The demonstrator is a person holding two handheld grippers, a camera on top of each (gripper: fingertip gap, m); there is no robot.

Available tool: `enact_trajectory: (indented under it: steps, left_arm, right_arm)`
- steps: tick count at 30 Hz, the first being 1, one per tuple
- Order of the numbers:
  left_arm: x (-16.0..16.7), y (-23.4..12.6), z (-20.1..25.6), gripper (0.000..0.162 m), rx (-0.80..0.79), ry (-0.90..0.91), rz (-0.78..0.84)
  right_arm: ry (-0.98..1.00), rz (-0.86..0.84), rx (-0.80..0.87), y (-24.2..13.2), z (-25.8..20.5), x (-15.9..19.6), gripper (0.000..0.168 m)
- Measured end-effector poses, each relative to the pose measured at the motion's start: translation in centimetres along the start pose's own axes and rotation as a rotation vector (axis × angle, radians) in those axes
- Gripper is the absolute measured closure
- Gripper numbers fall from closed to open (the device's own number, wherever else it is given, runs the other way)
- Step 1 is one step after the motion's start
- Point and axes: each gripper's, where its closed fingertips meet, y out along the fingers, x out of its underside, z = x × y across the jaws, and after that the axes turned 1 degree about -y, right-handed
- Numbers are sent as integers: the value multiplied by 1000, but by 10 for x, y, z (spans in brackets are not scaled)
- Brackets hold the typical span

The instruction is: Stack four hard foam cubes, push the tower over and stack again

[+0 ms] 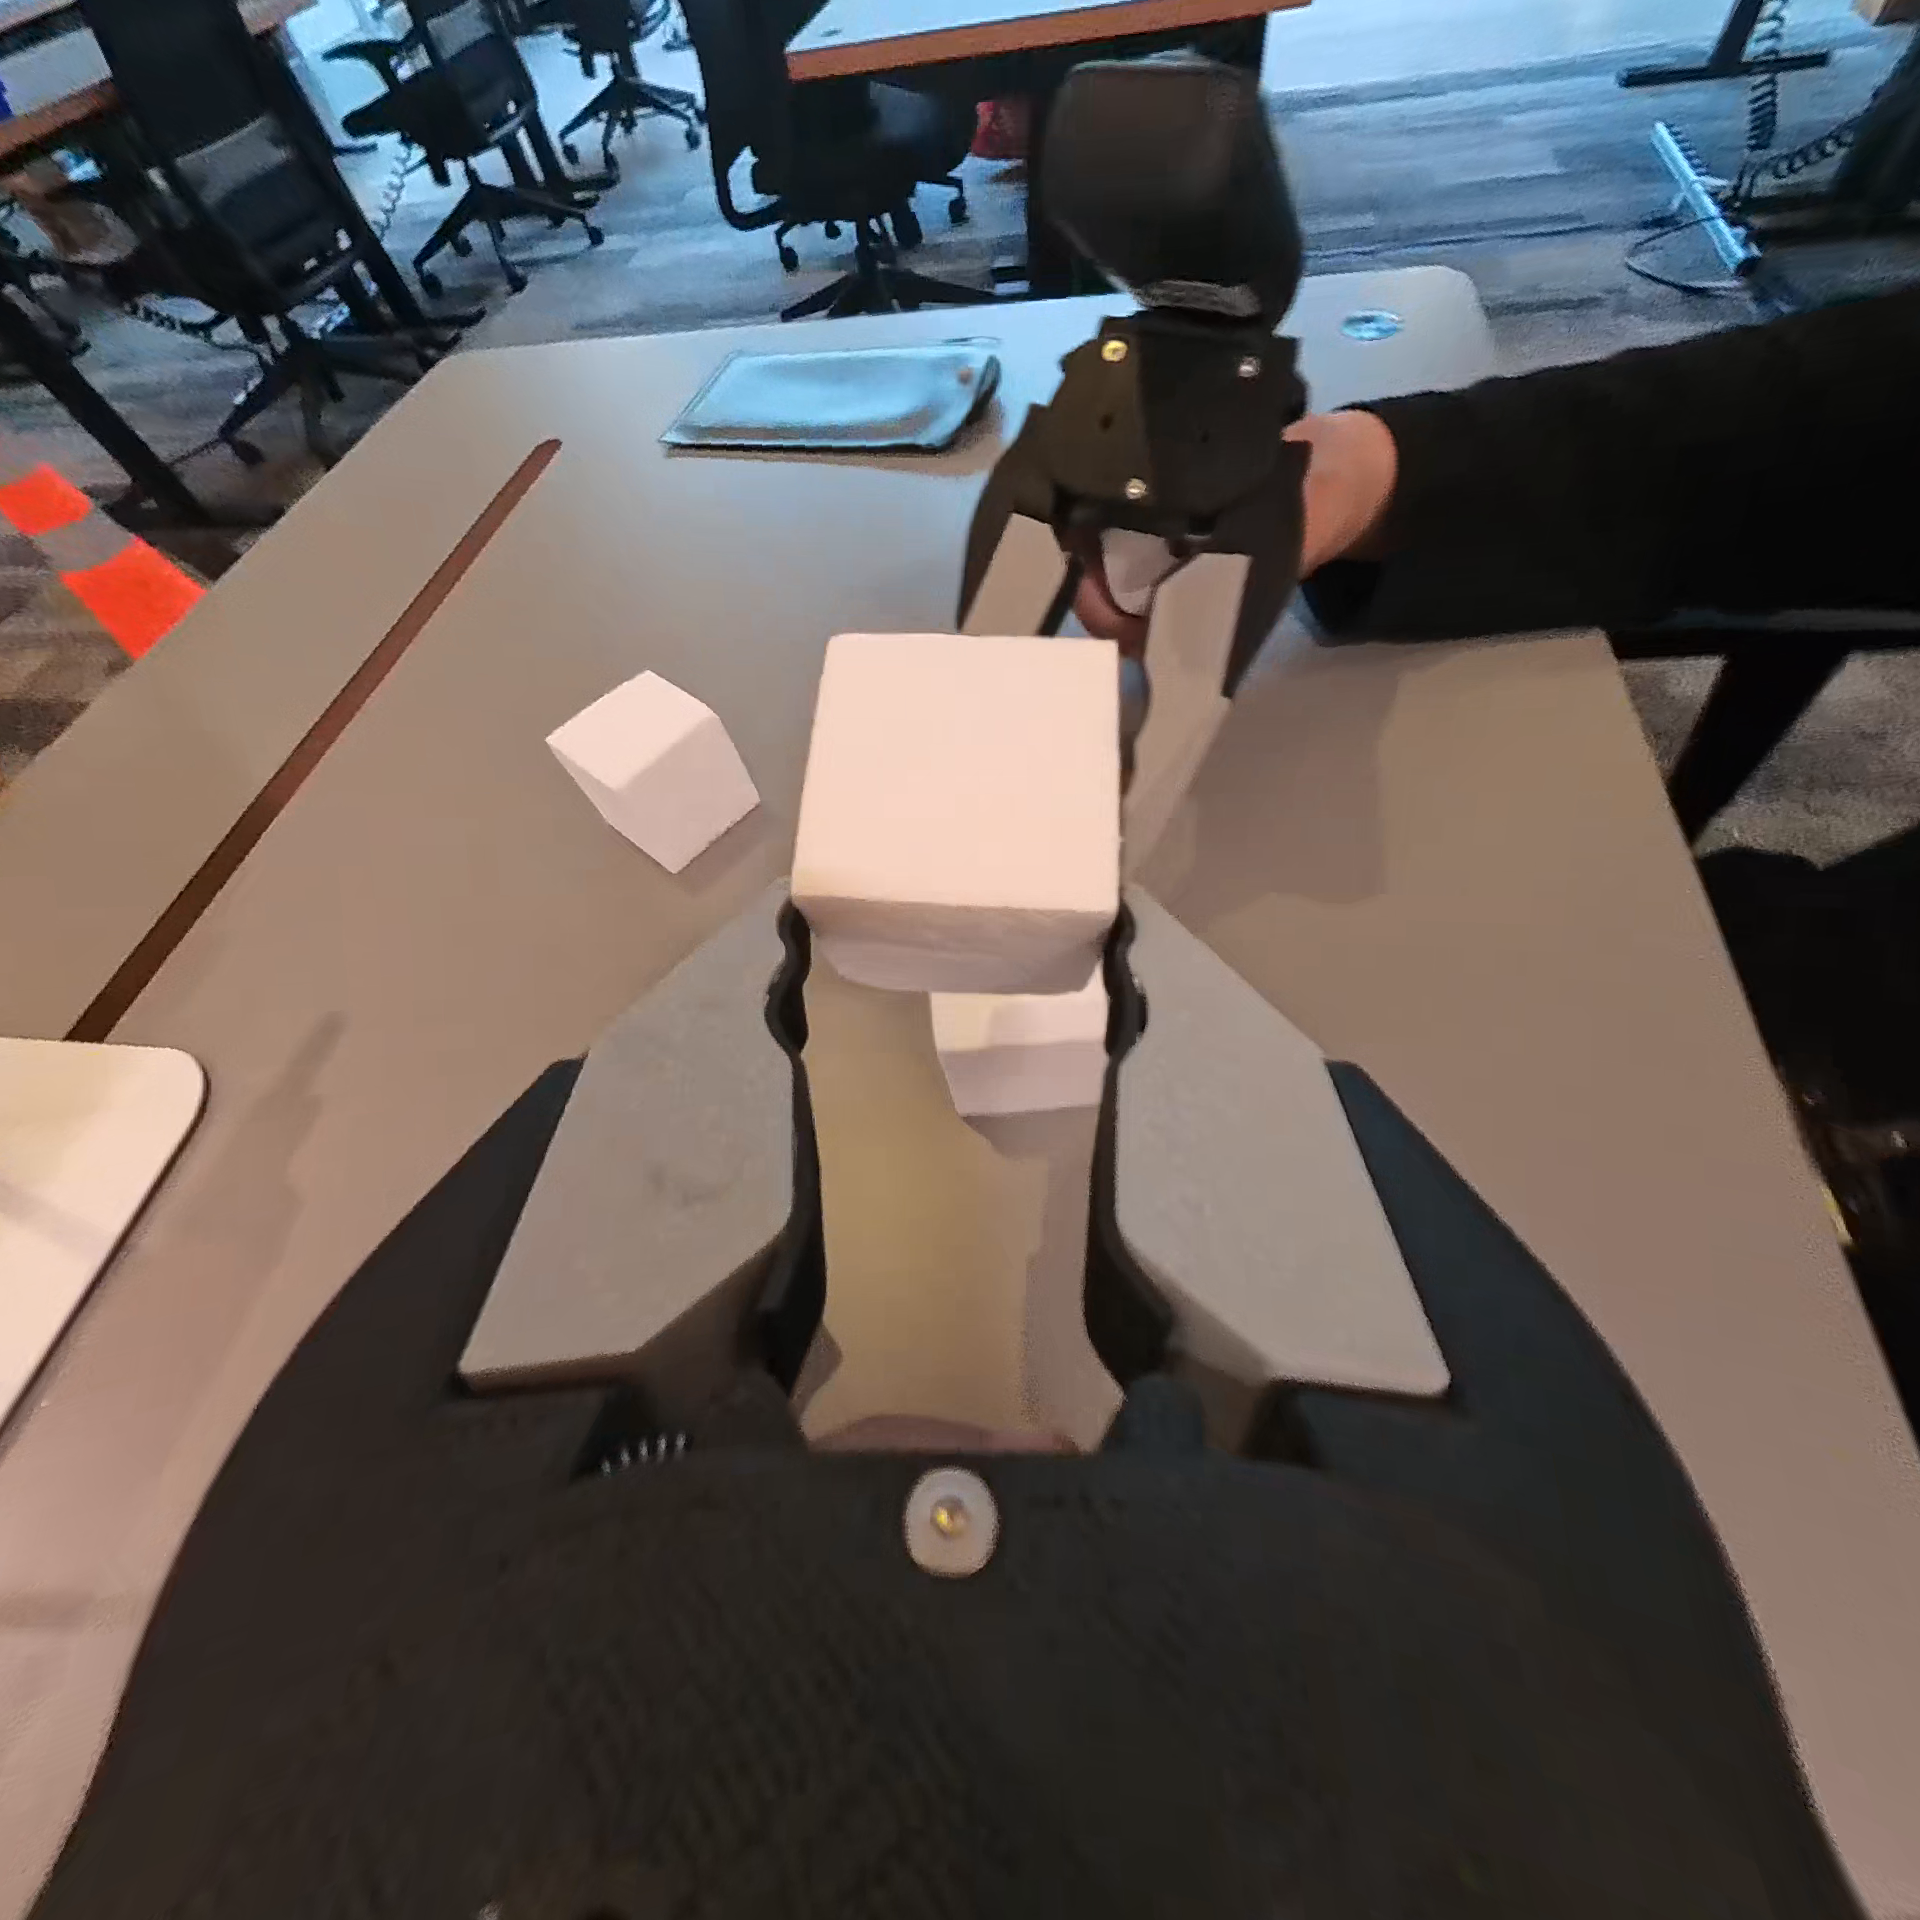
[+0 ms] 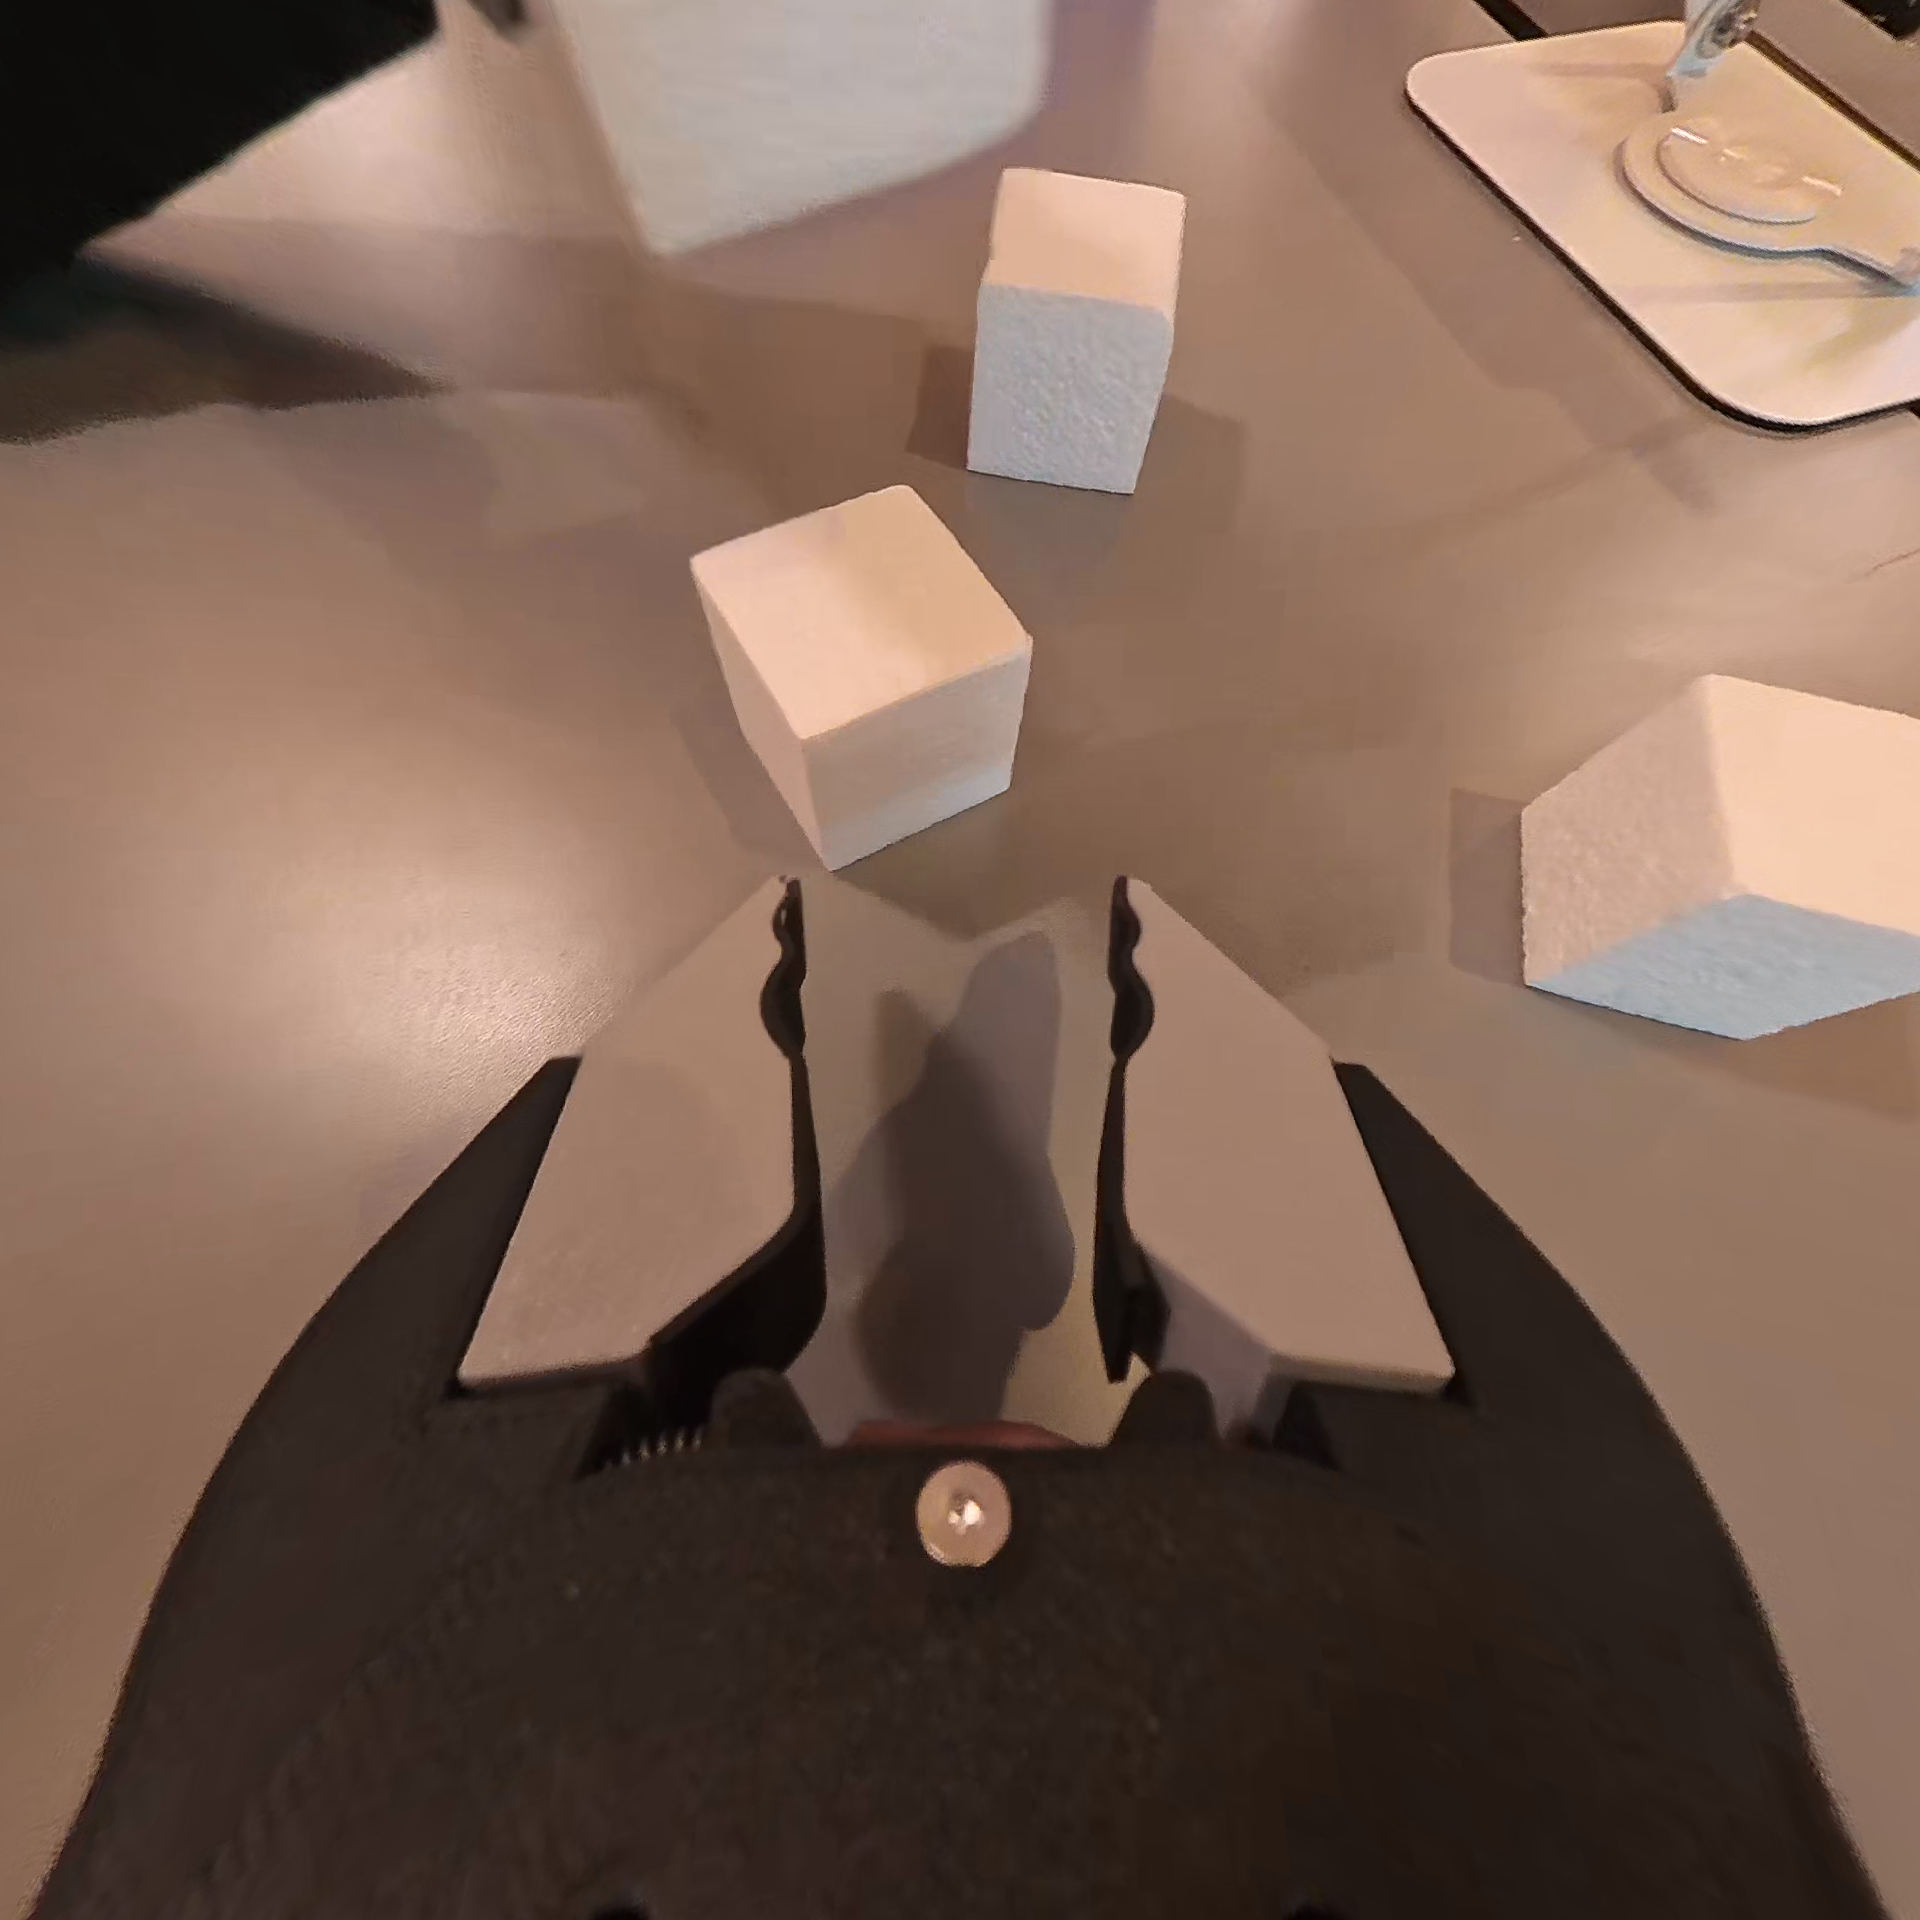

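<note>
My left gripper (image 1: 954, 925) is shut on a white foam cube (image 1: 961, 790) and holds it above the grey table (image 1: 1403, 935). A second cube (image 1: 1023, 1049) sits on the table just below it. A third cube (image 1: 649, 769) lies tilted to the left. My right gripper (image 2: 956, 899) is open and empty, low over the table, just short of a cube (image 2: 862, 675). Beyond that stands another cube (image 2: 1075, 332), and one lies to the right (image 2: 1714, 862). The held cube shows blurred at the top (image 2: 800, 104). In the left wrist view the right gripper (image 1: 1122, 623) faces me.
A white stand base sits at the table's left (image 1: 83, 1174) and shows at the upper right of the right wrist view (image 2: 1662, 208). A dark flat pouch (image 1: 831, 400) lies at the far side. A dark seam (image 1: 312, 727) runs along the left. Office chairs stand beyond the table. Spacing between my two grippers at the tips: around 12 centimeters.
</note>
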Motion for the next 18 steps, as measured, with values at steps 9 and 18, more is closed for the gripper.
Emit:
enact_trajectory:
  steps: [9, 18]
  left_arm:
    - [29, 33, 5, 107, -16, -66, -121]
    - [36, 36, 4, 107, -17, -89, -151]
  right_arm:
    - [59, -51, 87, 1, 19, 13, 123]
    - [8, -65, 130, 18, 7, -1, 124]
